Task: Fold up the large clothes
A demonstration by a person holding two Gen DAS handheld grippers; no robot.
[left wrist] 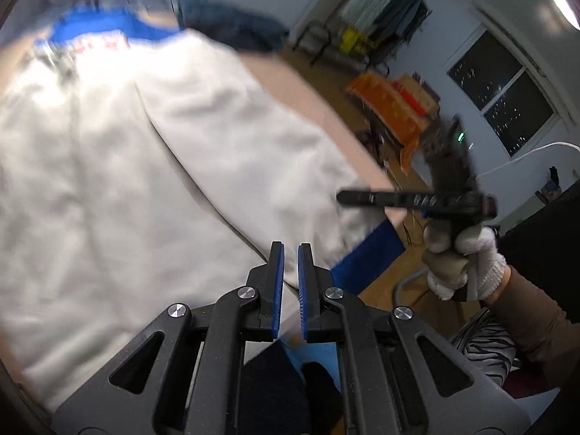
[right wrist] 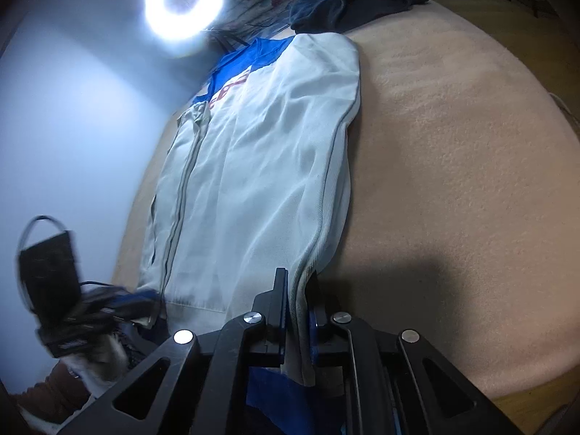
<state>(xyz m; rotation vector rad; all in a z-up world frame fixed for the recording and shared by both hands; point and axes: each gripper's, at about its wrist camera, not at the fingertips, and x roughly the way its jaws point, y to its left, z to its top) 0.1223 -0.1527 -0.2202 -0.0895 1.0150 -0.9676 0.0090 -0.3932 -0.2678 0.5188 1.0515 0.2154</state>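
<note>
On bed: right gripper pinches jacket edge; left gripper jaws slightly apart, empty

A large white zip-front jacket with blue shoulders and red lettering lies spread flat, front up, lengthwise on the pink blanket-covered bed.

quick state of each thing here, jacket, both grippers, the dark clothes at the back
white jacket: spread flat on the bed, zipped, sleeve folded in
right gripper: jaws shut on the jacket's hem edge
left gripper: jaws slightly apart, holding nothing
dark clothes: crumpled heap, unfolded
</note>
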